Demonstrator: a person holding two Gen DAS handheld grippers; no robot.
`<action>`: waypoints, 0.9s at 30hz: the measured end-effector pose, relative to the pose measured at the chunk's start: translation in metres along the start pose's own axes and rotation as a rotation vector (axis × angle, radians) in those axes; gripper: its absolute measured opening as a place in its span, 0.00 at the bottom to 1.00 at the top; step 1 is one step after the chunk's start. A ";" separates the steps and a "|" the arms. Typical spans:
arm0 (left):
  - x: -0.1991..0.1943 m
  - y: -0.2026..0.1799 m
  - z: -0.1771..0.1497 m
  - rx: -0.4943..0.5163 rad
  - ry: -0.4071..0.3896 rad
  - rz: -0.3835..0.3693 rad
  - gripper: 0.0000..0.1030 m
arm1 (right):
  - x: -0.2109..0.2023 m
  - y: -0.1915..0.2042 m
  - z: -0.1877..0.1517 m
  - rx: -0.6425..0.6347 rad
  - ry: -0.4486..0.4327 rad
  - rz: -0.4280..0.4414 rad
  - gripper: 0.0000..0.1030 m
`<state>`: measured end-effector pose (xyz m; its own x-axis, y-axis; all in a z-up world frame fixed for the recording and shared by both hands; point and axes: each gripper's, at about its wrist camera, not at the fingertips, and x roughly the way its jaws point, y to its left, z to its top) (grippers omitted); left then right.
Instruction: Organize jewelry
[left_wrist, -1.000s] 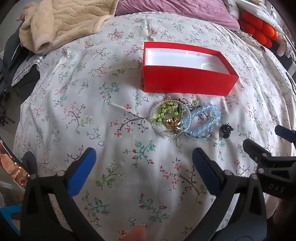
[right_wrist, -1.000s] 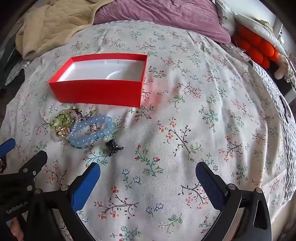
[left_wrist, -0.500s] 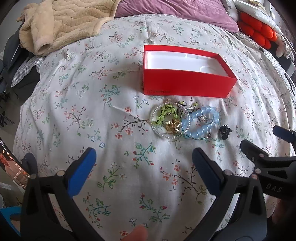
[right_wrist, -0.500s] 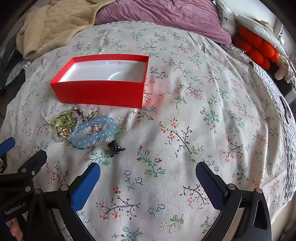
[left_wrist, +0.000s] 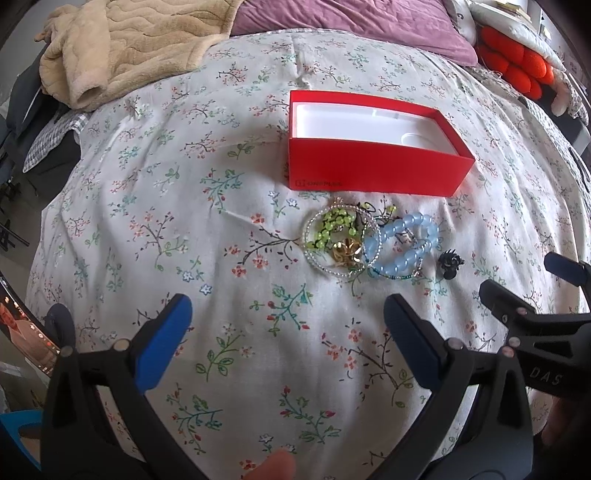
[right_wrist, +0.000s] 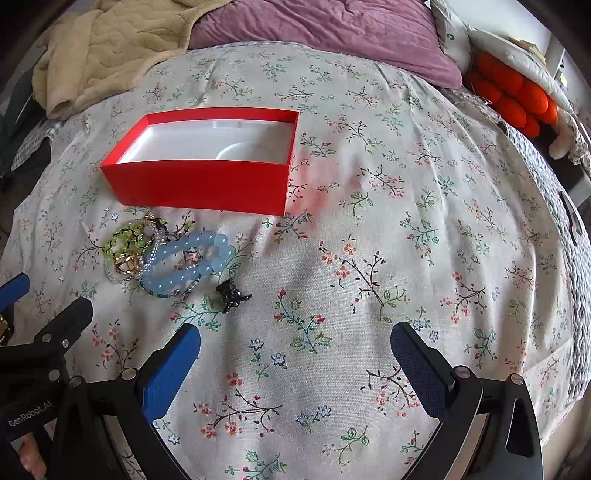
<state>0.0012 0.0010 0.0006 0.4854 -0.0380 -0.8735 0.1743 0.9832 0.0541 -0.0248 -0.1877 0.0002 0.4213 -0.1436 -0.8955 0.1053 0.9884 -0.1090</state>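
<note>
An open red box (left_wrist: 373, 173) with a white, empty inside lies on the floral bedspread; it also shows in the right wrist view (right_wrist: 207, 184). Just in front of it lies a pile of jewelry: a green bead bracelet (left_wrist: 334, 227), a gold piece (left_wrist: 347, 251), a clear bead ring and a light-blue bead bracelet (left_wrist: 406, 242) (right_wrist: 184, 260). A small black hair clip (left_wrist: 450, 262) (right_wrist: 231, 291) lies to the pile's right. My left gripper (left_wrist: 288, 317) is open and empty, short of the pile. My right gripper (right_wrist: 295, 347) is open and empty, right of the clip.
A beige blanket (left_wrist: 122, 40) is bunched at the far left of the bed. A purple pillow (right_wrist: 325, 29) lies at the far edge, and an orange cushion (right_wrist: 517, 99) at the far right. The bed drops off at the left and right.
Both grippers have drifted slightly; the box and jewelry sit a little higher and nearer in both views. Nothing was picked up or moved.
</note>
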 end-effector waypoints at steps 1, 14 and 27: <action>0.000 0.000 0.000 0.000 0.000 -0.001 1.00 | 0.000 0.000 0.000 0.000 0.000 0.000 1.00; 0.000 -0.001 -0.001 0.004 -0.001 0.002 1.00 | 0.001 -0.002 -0.002 0.003 -0.001 0.002 1.00; -0.001 -0.003 0.001 0.007 -0.005 0.005 1.00 | 0.001 -0.001 -0.002 0.004 -0.003 0.004 1.00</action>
<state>0.0007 -0.0021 0.0014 0.4902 -0.0342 -0.8709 0.1781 0.9821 0.0617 -0.0260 -0.1889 -0.0014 0.4244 -0.1394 -0.8947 0.1072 0.9889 -0.1032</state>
